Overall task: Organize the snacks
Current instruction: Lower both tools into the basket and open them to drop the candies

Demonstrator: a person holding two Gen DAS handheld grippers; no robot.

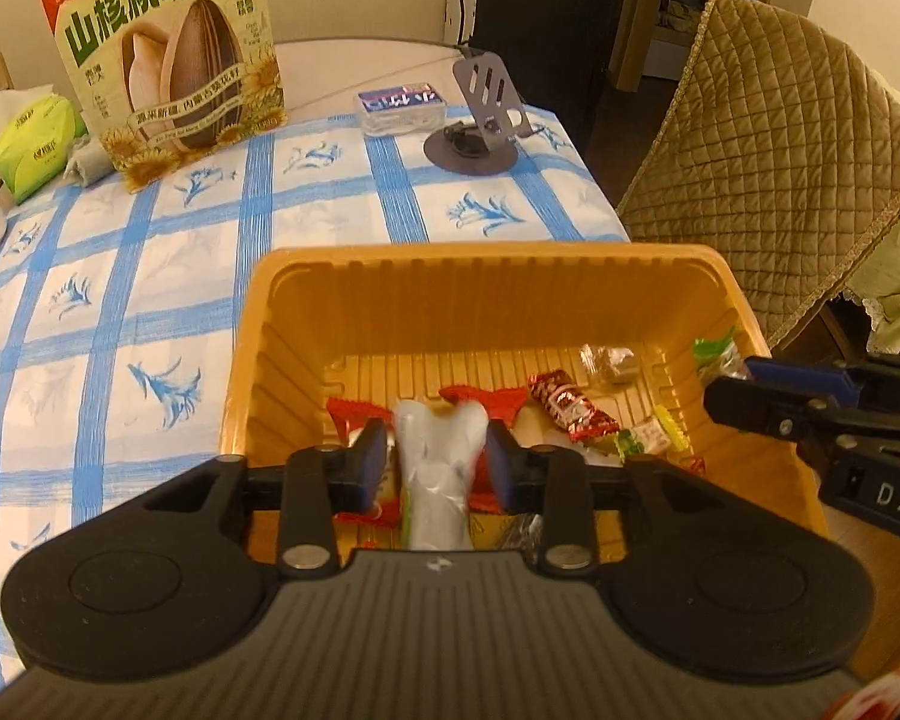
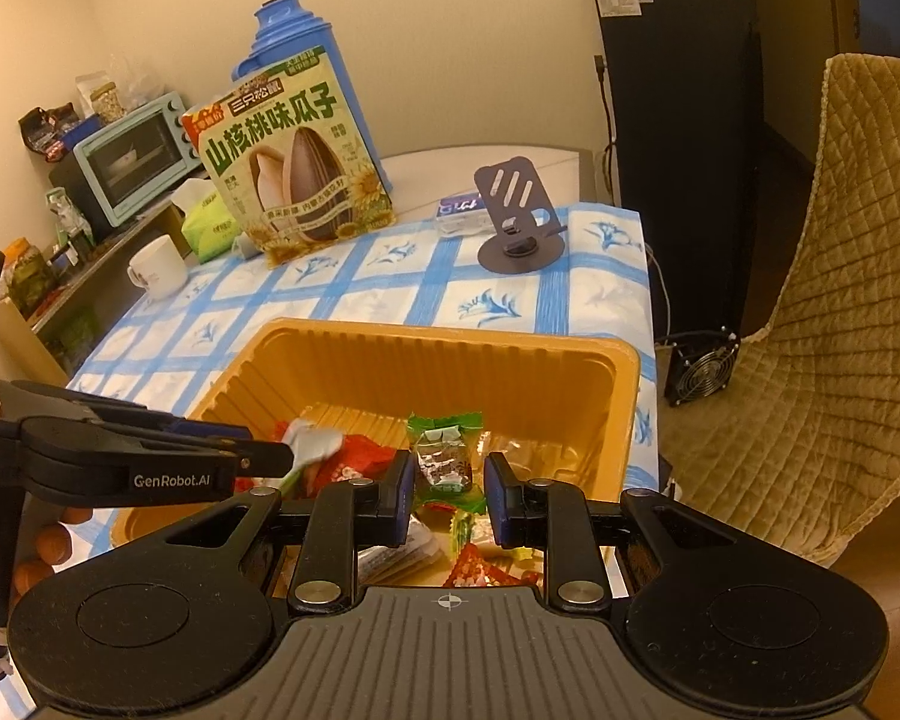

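Low in the frame, the left gripper (image 1: 437,459) straddles a white packet (image 1: 439,468), long axis along its loosened fingers, over the orange tray (image 1: 480,276); the right gripper (image 2: 449,495) clamps a green-wrapped candy (image 2: 447,462) there.

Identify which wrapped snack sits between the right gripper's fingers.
The green-wrapped snack with the dark middle; the white packet is between the left gripper's fingers, and the red ones lie in the tray.

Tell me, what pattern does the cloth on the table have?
The tablecloth is white with a blue check and blue flower sprigs, clearest in the left wrist view.
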